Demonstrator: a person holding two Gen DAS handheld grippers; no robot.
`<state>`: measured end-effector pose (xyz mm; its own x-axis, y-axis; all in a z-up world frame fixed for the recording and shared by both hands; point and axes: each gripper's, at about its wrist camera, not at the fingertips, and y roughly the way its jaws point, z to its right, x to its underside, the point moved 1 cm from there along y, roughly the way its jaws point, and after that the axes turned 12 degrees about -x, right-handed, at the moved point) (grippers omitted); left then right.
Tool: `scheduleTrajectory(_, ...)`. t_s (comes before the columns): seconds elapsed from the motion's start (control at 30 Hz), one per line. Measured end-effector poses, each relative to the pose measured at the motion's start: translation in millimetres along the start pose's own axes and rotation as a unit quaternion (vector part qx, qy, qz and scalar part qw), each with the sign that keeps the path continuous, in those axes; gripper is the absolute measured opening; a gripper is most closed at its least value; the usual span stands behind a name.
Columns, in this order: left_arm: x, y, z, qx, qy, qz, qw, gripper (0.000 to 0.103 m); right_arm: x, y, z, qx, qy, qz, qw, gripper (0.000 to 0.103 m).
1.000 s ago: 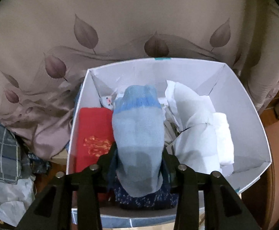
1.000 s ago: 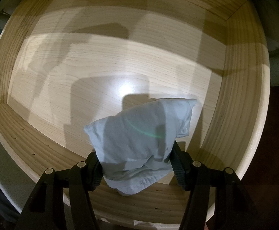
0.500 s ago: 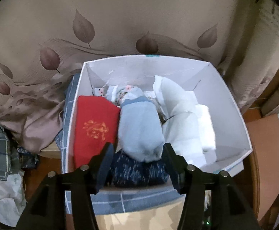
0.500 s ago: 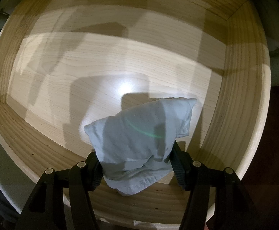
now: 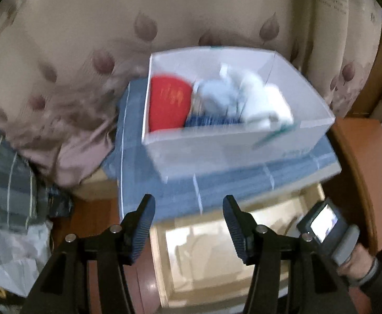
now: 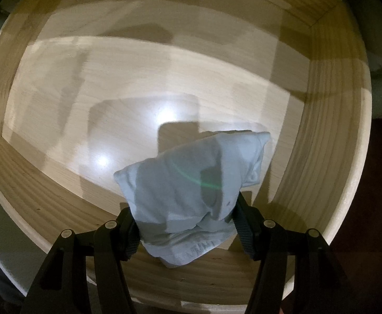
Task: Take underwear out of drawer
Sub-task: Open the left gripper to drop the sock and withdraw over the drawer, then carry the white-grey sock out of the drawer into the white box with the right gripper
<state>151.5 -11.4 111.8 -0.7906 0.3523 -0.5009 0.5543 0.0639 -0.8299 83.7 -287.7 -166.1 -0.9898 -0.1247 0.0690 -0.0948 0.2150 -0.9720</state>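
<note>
Over wooden drawer (image 6: 332, 120): right gripper (image 6: 185, 222) clamped on pale folded underwear (image 6: 191, 183), pointing down. Left gripper (image 5: 188, 219) (nothing between jaws) spread, above drawer, short of white box (image 5: 233, 141) holding folded garments.

A white box (image 5: 233, 151) of folded clothes sits on blue checked cloth (image 5: 217, 183).

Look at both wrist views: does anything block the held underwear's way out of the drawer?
Nothing visible does. The right gripper clamps the pale blue underwear over the bare wooden drawer, which is open on top.
</note>
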Motion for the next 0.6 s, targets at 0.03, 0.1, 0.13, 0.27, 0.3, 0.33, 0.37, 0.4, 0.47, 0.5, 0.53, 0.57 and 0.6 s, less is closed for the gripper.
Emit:
scheduleTrajectory(0.03, 11, 3, 0, -0.004, -0.005, -0.004, 1.0, 0.055, 0, 1, 0, 0.002, -0.001, -0.002, 1.0, 0.057)
scheduleTrajectory(0.1, 32, 11, 2, -0.023, -0.013, -0.01, 0.9996, 0.055, 0, 2, -1, 0.005, -0.001, -0.005, 1.0, 0.057)
scheduleTrajectory(0.13, 43, 16, 3, -0.03, -0.018, -0.013, 0.9993, 0.055, -3, 5, -6, 0.007, -0.002, -0.008, 1.0, 0.057)
scheduleTrajectory(0.27, 76, 31, 14, -0.047, -0.029, -0.021, 0.9983, 0.055, -5, 6, -8, 0.013, -0.003, -0.018, 1.0, 0.057)
scheduleTrajectory(0.3, 83, 35, 17, -0.049, -0.032, -0.024, 0.998, 0.055, -6, 7, -8, 0.013, -0.003, -0.02, 1.0, 0.057)
scheduleTrajectory(0.33, 89, 38, 20, -0.051, -0.035, -0.026, 0.9977, 0.055, -7, 9, -9, 0.013, -0.003, -0.021, 1.0, 0.057)
scheduleTrajectory(0.37, 95, 42, 24, -0.056, -0.035, -0.027, 0.9975, 0.055, -7, 9, -8, 0.013, -0.003, -0.023, 1.0, 0.057)
scheduleTrajectory(0.4, 101, 46, 28, -0.063, -0.033, -0.028, 0.9971, 0.055, -9, 9, -8, 0.013, -0.003, -0.023, 1.0, 0.057)
scheduleTrajectory(0.47, 109, 53, 33, -0.079, -0.03, -0.026, 0.9961, 0.055, -10, 7, -7, 0.014, -0.004, -0.02, 1.0, 0.056)
scheduleTrajectory(0.5, 113, 56, 35, -0.088, -0.028, -0.024, 0.9954, 0.055, -12, 7, -8, 0.014, -0.007, -0.019, 1.0, 0.056)
scheduleTrajectory(0.53, 117, 59, 38, -0.095, -0.027, -0.022, 0.9949, 0.055, -12, 7, -9, 0.017, -0.01, -0.015, 1.0, 0.055)
scheduleTrajectory(0.57, 120, 61, 39, -0.102, -0.027, -0.02, 0.9942, 0.055, -11, 7, -10, 0.022, -0.011, -0.008, 1.0, 0.055)
scheduleTrajectory(0.6, 122, 63, 40, -0.106, -0.029, -0.019, 0.9938, 0.055, -9, 7, -12, 0.026, -0.011, -0.003, 1.0, 0.054)
